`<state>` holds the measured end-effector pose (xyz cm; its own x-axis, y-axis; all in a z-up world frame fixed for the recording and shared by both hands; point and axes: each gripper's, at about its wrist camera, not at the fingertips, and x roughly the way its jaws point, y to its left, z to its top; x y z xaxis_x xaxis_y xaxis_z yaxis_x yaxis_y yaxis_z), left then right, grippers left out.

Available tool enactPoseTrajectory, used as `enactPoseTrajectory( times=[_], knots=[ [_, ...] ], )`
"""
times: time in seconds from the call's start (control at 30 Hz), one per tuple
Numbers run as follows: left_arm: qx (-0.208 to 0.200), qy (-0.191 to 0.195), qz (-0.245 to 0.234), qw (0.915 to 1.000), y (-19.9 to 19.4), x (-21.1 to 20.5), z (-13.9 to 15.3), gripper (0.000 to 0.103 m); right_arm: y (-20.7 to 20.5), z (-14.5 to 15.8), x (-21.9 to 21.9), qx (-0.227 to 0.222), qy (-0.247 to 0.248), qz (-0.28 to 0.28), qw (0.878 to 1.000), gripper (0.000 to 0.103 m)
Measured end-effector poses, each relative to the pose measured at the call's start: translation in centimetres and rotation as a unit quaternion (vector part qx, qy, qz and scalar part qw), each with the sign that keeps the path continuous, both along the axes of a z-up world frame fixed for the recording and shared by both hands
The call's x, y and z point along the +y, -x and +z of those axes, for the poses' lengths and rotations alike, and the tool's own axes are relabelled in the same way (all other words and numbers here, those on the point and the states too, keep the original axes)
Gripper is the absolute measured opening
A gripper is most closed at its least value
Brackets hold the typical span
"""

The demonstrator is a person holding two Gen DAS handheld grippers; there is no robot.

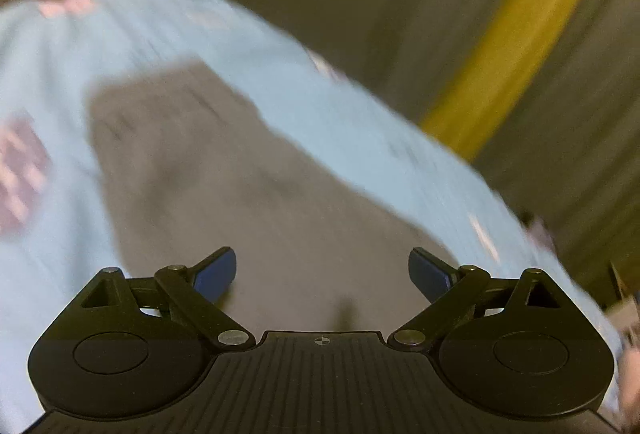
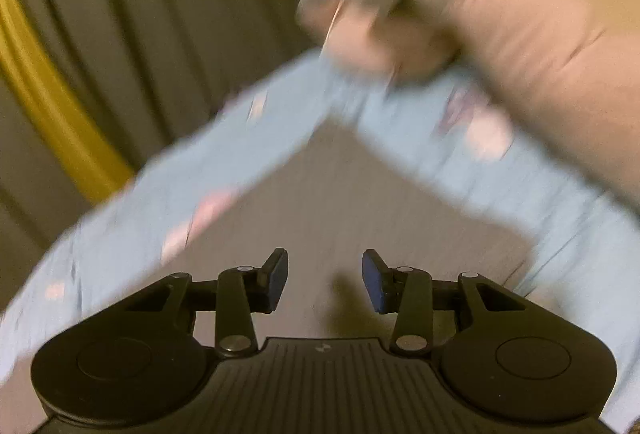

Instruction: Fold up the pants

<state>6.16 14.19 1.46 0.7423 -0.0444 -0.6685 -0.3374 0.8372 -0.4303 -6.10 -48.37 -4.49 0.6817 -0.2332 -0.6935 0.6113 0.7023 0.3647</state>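
Pants (image 1: 280, 170), grey-beige, lie flat on a light blue cloth with pink patches (image 1: 360, 122) that covers the surface below. Both views are heavily motion-blurred; seams, waistband and leg ends cannot be told apart.

Left gripper (image 1: 322, 274): jaws spread wide, nothing between the blue pads, hovering over the near part of the pants. Contact with the fabric cannot be confirmed.

Right gripper (image 2: 325, 282): jaws partly apart, empty, also above the pants. In the right wrist view a person's hand (image 2: 440, 6) shows at the far side, above the pointed far end of the pants, where two edges of blue cloth meet. What it holds is too blurred to tell.

Judgement on handling: fabric looks soft and light, limp rather than stiff, likely to sag and wrinkle when lifted, not fragile. Best taken by a pinch at an outer edge or corner, both layers together, one gripper at each side so the fold line stays straight. A shallow pinch may slip off, and may also catch the blue cloth underneath.
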Motion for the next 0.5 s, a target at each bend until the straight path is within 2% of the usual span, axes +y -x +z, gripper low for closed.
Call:
enactPoseTrajectory(
  times=[0.07, 0.1, 0.13, 0.17, 0.2, 0.23, 0.27, 0.3, 0.33, 0.37, 0.43, 0.5],
  knots=[
    [0.017, 0.013, -0.037, 0.9991, -0.8, -2.6, -1.9, 0.097, -0.7, -2.5, -1.0, 0.053, -0.050, -0.003, 0.997, 0.041],
    [0.028, 0.007, -0.049, 0.9984, -1.0, -3.4, -2.9, 0.096, -0.5, -3.6, -2.0, 0.059, -0.093, -0.021, 0.994, 0.040],
    [0.046, -0.012, -0.062, 0.9969, -1.6, -4.3, -3.7, 0.096, 0.2, -3.7, -2.8, 0.036, -0.113, -0.042, 0.992, 0.040],
    [0.070, -0.045, -0.076, 0.9937, -2.3, -5.0, -4.1, 0.095, 0.8, -3.4, -3.2, 0.032, -0.106, -0.067, 0.992, 0.041],
    [0.075, -0.065, -0.083, 0.9916, -2.6, -5.2, -4.2, 0.095, 1.1, -3.0, -3.2, 0.046, -0.079, -0.094, 0.991, 0.042],
    [0.065, -0.078, -0.086, 0.9912, -2.8, -5.2, -4.2, 0.095, 1.3, -2.8, -3.0, 0.052, -0.060, -0.108, 0.991, 0.054],
    [0.053, -0.084, -0.081, 0.9918, -2.9, -5.2, -4.0, 0.095, 1.4, -2.6, -2.6, 0.038, -0.056, -0.108, 0.992, 0.068],
    [0.043, -0.090, -0.076, 0.9921, -3.0, -5.3, -3.6, 0.095, 1.7, -2.6, -2.4, 0.025, -0.059, -0.099, 0.993, 0.093],
    [0.039, -0.098, -0.075, 0.9916, -3.4, -5.5, -3.4, 0.095, 1.6, -2.6, -2.0, 0.018, -0.061, -0.085, 0.994, 0.098],
    [0.037, -0.110, -0.077, 0.9902, -4.1, -5.9, -3.3, 0.095, 1.2, -2.7, -1.7, 0.020, -0.055, -0.072, 0.996, 0.098],
    [0.033, -0.137, -0.076, 0.9871, -5.7, -6.8, -3.0, 0.095, 0.1, -3.0, -1.1, 0.046, -0.045, -0.056, 0.996, 0.098],
    [0.032, -0.178, -0.090, 0.9793, -7.2, -8.5, -2.7, 0.095, -0.6, -3.7, -1.6, 0.068, -0.055, -0.052, 0.995, 0.098]
  ],
)
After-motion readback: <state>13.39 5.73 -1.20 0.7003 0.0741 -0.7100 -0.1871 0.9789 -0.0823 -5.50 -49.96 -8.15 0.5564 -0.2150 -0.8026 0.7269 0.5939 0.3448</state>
